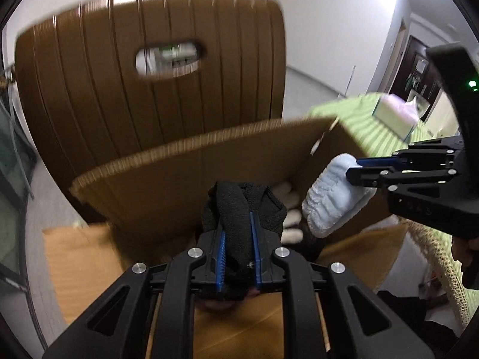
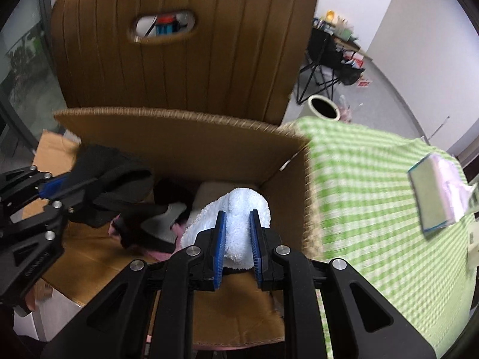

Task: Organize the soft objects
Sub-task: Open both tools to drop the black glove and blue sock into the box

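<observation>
Chair back (image 2: pixel 185 59) behind an open cardboard box (image 2: pixel 179 137), beside a table (image 2: pixel 374 185) in green check cloth. Left gripper (image 1: pixel 237 257) fingers clamp a black knit garment (image 1: pixel 239 209) over the box; right gripper (image 2: pixel 238 245) fingers pinch a pale blue towel (image 2: pixel 236 209), its long axis pointing forward into the box. Risk, likely: the loose garment could snag the box rim and spill outside.

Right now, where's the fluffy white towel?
The white towel is clamped in the right gripper, held over the open cardboard box, near its right wall beside the green checked cloth.
</observation>
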Demonstrator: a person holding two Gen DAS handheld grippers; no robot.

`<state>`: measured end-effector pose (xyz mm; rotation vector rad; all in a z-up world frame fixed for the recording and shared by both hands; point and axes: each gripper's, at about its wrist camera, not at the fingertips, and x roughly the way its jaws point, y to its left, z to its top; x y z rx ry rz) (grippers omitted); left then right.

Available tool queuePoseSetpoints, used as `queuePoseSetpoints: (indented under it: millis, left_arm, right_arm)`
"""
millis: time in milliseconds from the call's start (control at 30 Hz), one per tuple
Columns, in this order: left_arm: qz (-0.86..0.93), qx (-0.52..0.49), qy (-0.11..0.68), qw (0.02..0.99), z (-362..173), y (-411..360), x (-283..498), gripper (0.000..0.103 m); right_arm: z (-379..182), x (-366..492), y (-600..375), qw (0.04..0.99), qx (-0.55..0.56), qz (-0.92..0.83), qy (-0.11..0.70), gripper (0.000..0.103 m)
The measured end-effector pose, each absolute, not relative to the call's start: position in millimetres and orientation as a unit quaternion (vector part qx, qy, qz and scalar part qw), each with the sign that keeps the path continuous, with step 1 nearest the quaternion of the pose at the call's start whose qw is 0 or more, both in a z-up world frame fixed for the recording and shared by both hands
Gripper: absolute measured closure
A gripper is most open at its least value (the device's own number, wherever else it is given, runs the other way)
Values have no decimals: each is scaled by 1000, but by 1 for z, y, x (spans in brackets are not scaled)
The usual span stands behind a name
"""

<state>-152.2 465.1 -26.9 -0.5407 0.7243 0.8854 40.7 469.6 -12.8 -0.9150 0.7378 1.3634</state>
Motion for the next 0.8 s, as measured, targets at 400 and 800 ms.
queuePoseSetpoints:
  millis: [400,800]
  left_arm:
    - [386,-347,408,751,-73,480,-148,58]
    - [420,-395,404,711,-83,486,-163,41]
  right_arm:
    - [-66,20,490,577,-438,583,368,57]
    - [-67,30,492,591,-419,574,381,44]
